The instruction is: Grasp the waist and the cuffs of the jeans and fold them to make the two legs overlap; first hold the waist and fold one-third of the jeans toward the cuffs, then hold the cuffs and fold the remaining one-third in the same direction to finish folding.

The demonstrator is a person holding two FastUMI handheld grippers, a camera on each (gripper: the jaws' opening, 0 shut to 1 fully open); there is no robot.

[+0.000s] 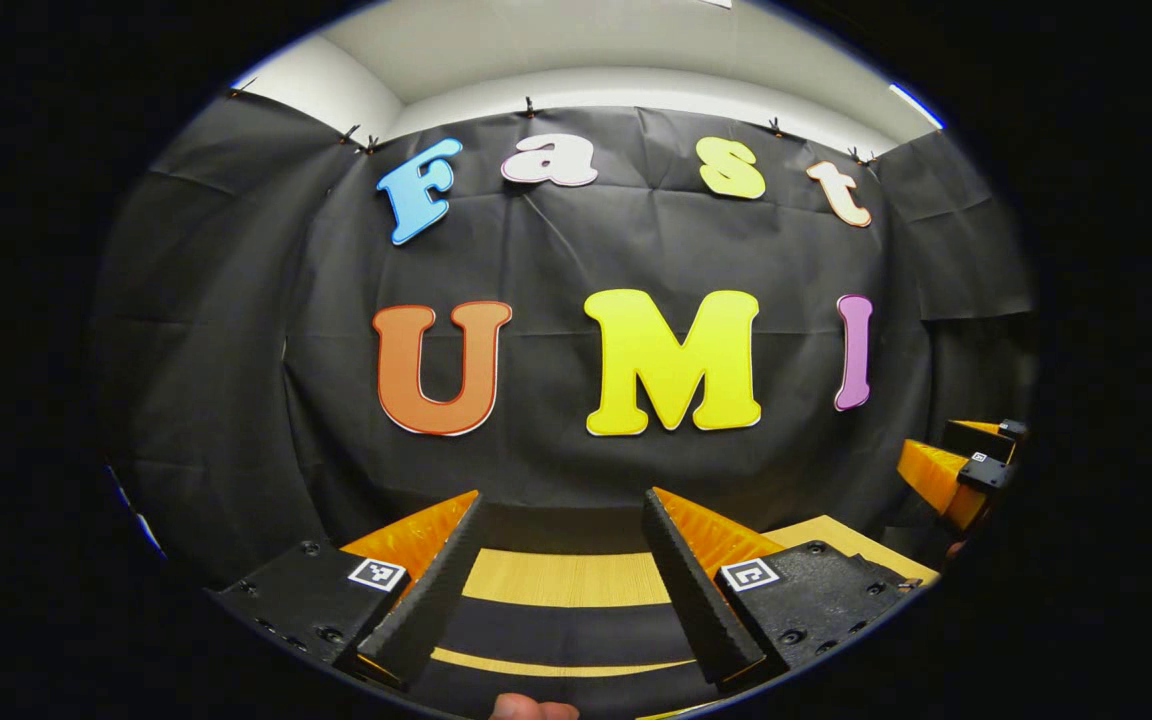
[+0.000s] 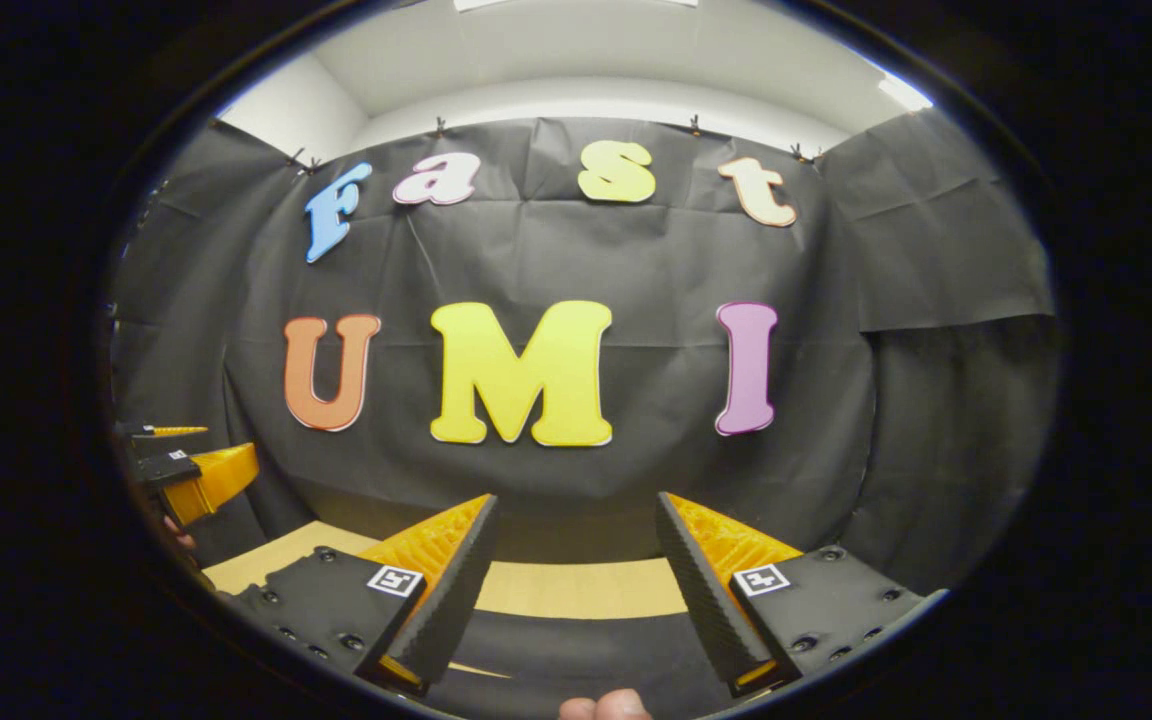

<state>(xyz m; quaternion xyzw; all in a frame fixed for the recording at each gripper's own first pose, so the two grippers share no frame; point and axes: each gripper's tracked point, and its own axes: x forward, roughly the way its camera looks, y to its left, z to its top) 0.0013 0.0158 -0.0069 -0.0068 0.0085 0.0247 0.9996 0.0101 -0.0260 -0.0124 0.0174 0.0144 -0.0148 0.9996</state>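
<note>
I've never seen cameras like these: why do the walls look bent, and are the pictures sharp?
Left gripper view: fisheye bulge curves the cloth wall; the left gripper looks crisp, ceiling light glares mildly. Right gripper view: same bulge, even lighting, right gripper sharp, edges darker.

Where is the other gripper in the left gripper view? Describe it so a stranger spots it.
Follow the black cloth wall to its right end, then drop to the pale table. Just above the table's far corner the right gripper pokes in sideways, farther off than the left gripper, whose fingers rise from the bottom.
</note>
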